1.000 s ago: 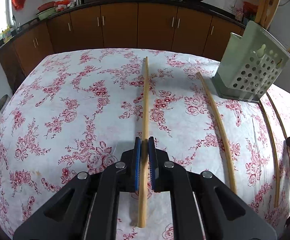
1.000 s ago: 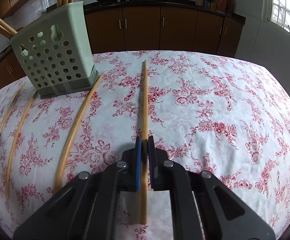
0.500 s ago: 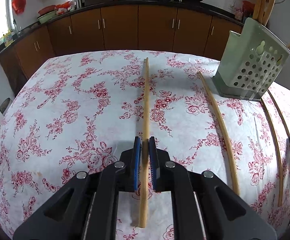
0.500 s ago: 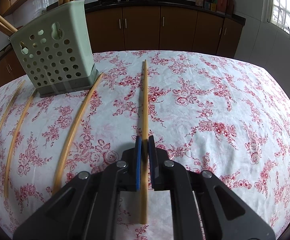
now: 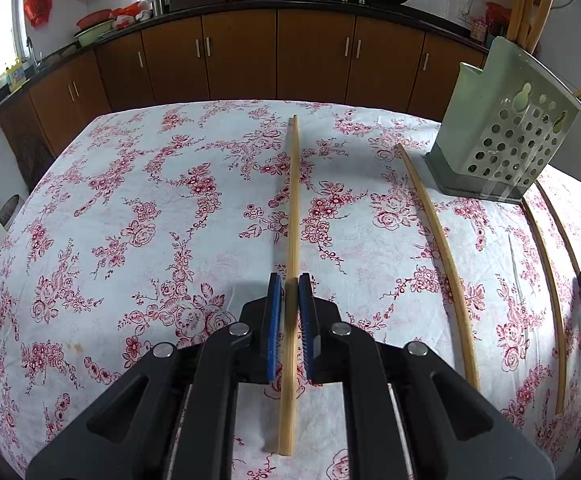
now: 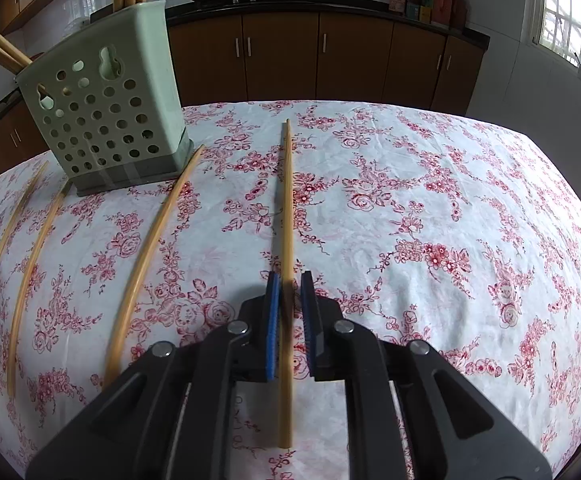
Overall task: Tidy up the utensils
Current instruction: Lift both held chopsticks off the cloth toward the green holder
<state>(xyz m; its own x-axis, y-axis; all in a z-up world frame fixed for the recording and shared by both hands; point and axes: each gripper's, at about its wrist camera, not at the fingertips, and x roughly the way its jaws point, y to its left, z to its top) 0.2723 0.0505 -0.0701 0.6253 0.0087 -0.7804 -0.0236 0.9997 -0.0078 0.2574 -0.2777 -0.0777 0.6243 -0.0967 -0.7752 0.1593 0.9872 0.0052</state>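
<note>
A long bamboo chopstick (image 5: 293, 200) runs away from me over the flowered tablecloth, and my left gripper (image 5: 289, 280) is shut on its near part. In the right wrist view a second chopstick (image 6: 286, 200) lies between the blue pads of my right gripper (image 6: 289, 278). Those jaws are opening, and a dark gap shows beside the stick. The pale green perforated holder (image 5: 502, 136) (image 6: 106, 104) stands upright at the back with several chopsticks in it. I cannot tell whether either stick is off the cloth.
More loose chopsticks lie on the cloth: one (image 5: 438, 248) left of the holder, two (image 5: 546, 280) further right, one (image 6: 150, 248) right of the holder, two (image 6: 30, 264) further left. Brown cabinets (image 5: 310, 56) stand behind the table's far edge.
The right gripper's pads have parted a little from the chopstick they pressed before. The left gripper and both hands have stayed where they were.
</note>
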